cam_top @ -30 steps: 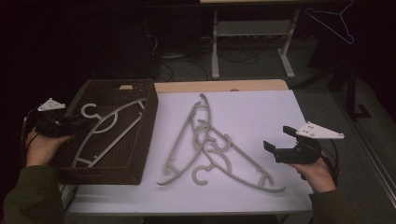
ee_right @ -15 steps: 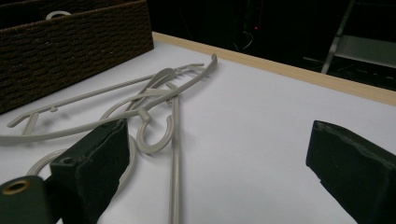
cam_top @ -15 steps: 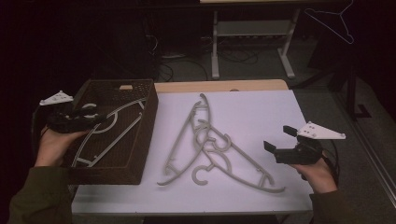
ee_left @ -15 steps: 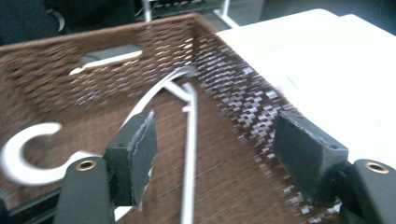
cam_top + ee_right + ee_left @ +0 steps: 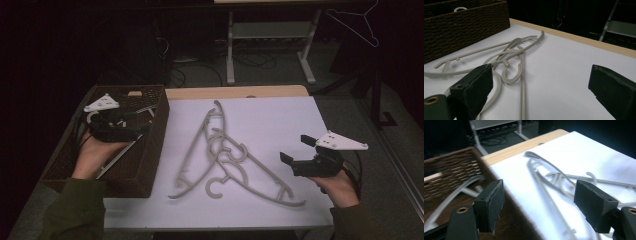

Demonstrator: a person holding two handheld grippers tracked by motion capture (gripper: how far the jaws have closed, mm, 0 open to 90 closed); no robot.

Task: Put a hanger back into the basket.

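Observation:
Several grey plastic hangers (image 5: 220,150) lie tangled in the middle of the white tabletop (image 5: 280,120); they also appear as the hangers (image 5: 549,175) and hangers (image 5: 511,55). Another hanger (image 5: 116,156) lies inside the dark woven basket (image 5: 152,145) at the left. My left gripper (image 5: 140,124) hovers open over the basket, jaws pointing toward its right wall, nothing between them (image 5: 539,202). My right gripper (image 5: 296,149) stands open to the right of the pile, jaws empty (image 5: 544,87) and aimed at the hangers.
The basket wall (image 5: 466,22) borders the sheet on the left. A wooden table edge (image 5: 235,92) runs along the back. Beyond it stand a metal rack (image 5: 270,35) and floor cables. A wire hanger (image 5: 357,22) hangs at top right.
My left gripper has moved rightward across the basket toward its right wall. The right gripper and the hangers on the table have stayed put.

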